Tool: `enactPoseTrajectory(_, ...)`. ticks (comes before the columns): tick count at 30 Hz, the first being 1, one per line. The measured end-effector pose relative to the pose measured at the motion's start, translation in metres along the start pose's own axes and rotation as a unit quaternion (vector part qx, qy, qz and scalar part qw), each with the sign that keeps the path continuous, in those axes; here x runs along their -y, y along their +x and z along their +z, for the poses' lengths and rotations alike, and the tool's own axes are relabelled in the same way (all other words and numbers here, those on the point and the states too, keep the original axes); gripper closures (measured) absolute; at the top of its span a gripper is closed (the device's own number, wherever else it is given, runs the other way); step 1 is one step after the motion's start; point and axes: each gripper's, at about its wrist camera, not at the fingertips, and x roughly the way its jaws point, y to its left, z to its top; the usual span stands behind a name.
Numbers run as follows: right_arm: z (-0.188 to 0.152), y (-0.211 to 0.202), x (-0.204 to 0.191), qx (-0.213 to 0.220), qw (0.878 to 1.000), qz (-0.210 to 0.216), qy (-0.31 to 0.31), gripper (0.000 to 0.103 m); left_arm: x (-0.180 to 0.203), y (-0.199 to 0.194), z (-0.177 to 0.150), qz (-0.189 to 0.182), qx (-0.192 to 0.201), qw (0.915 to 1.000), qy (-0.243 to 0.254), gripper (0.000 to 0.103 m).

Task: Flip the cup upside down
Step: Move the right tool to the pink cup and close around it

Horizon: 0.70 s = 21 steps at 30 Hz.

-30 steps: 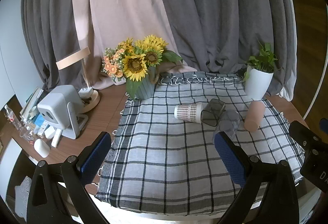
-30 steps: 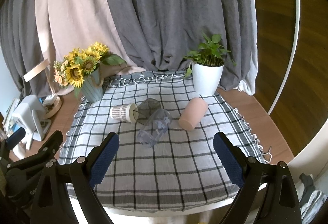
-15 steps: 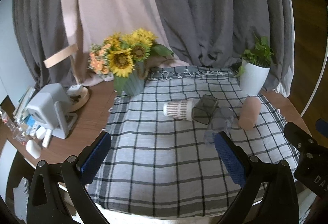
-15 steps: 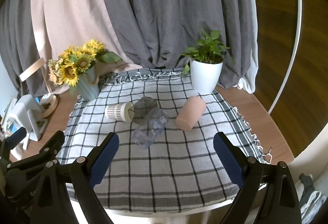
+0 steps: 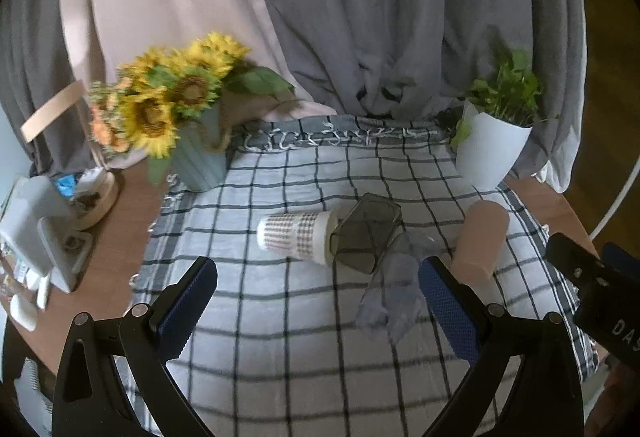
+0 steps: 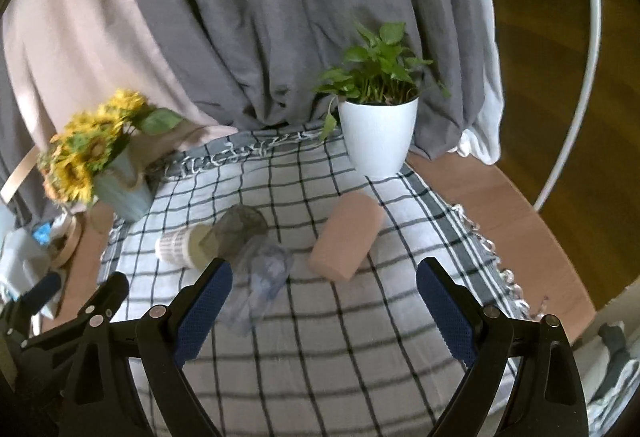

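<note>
Checked cloth (image 5: 280,357) covers our wooden counter (image 6: 500,205), and we take the pink cup (image 6: 346,237) as our landmark. Nearest us, our right claw (image 6: 322,311) hangs above the cloth with its blue pads wide apart and nothing between them; our left claw (image 5: 318,307) is likewise spread and empty. Just past the pads, the pink cup lies on its side. Left of it a clear cup (image 6: 260,275) also lies on its side, and beyond that a dark cup (image 5: 366,233) and a patterned paper cup (image 5: 296,239) lie touching, mouth to mouth. Behind the pink cup stands a white pot with a green plant (image 6: 378,137); far to its left, a blue vase of sunflowers (image 5: 200,153). Grey and pink curtains (image 6: 260,17) hang at the back.
</note>
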Motion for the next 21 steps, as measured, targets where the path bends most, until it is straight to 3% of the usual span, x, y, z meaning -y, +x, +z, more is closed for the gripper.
enactPoseTrajectory(11,0.005,0.124,0.027,-0.088,0.993,0.013,0.073,0.010,0.027,0.091,0.015,0.025,-0.057,0.9979,0.020,0.000)
enactPoseTrajectory(21,0.004,0.188,0.045,-0.148,0.981,0.001,0.123,0.010,0.040,0.128,0.014,0.039,-0.102,0.9936,0.031,0.000)
